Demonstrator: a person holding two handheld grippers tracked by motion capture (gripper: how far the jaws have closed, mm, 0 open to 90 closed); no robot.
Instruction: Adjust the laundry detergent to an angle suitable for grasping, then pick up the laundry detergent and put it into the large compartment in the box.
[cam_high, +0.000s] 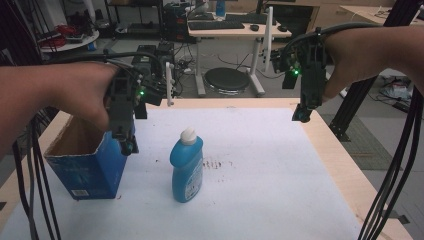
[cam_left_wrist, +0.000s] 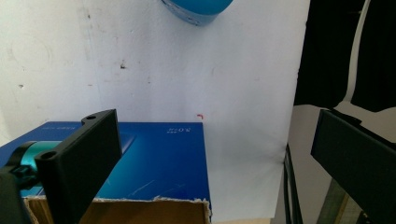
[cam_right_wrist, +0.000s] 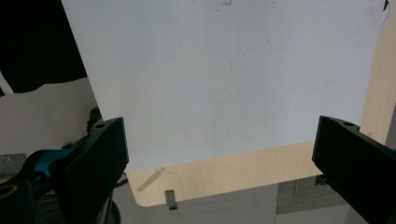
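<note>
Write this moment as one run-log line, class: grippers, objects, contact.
left gripper: open, above blue box | right gripper: open, over far right table corner | blue bottle: upright, untouched on white sheet

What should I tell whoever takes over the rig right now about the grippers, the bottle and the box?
Left gripper: open, empty, above the right edge of the blue box.
Right gripper: open, empty, over the table's far right corner.
Blue bottle: upright with its white cap on, on the white sheet just right of the box, untouched.
Box: open-topped; its inside is not clearly visible.
Done: nothing visible.
Left: likely grasp the bottle and put it in the box.
</note>
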